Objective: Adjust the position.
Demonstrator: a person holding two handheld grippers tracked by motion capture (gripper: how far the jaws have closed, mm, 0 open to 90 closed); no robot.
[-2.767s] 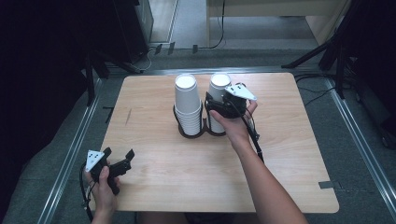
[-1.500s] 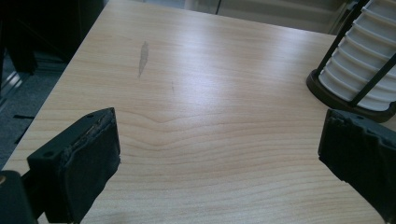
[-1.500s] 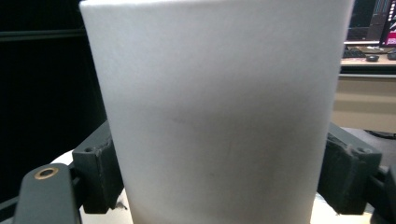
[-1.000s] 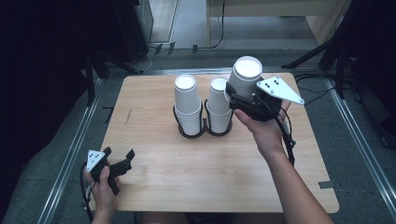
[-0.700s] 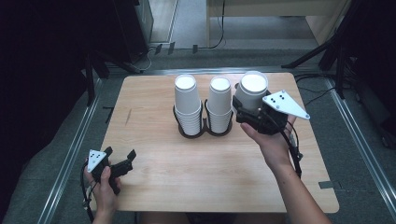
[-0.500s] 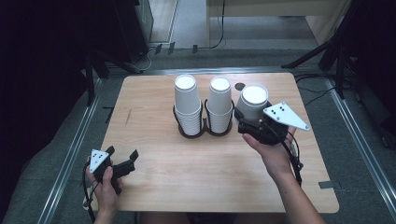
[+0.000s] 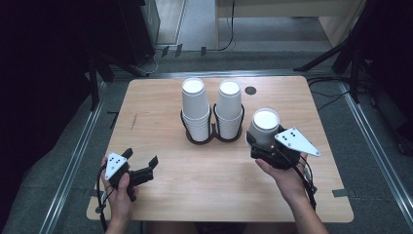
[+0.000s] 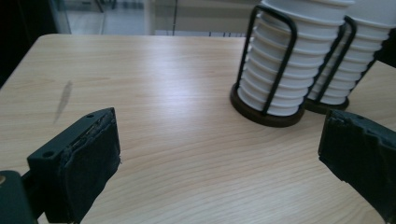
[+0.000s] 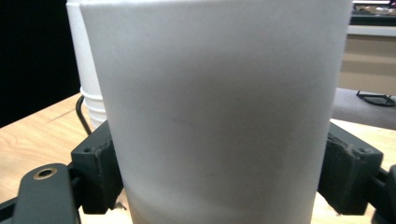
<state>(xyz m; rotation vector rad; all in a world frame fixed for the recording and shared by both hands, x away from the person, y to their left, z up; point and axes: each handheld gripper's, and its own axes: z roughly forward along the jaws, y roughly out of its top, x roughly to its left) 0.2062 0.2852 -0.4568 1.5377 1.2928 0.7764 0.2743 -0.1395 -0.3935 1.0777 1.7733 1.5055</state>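
Right claw (image 7: pixel 263 141) is clamped on a single white paper cup (image 7: pixel 265 126), one jaw on each side wall, upright, just right of the black wire cup holder (image 7: pixel 213 134). Judged: grip set low to keep the cup level for setting on the bench (image 7: pixel 160 102). Left claw (image 7: pixel 141 166) stands wide, empty, well left of the holder.

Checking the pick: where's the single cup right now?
In the high view the single cup is clamped in the right gripper, right of the two cup stacks in the black holder, over the table's right half.
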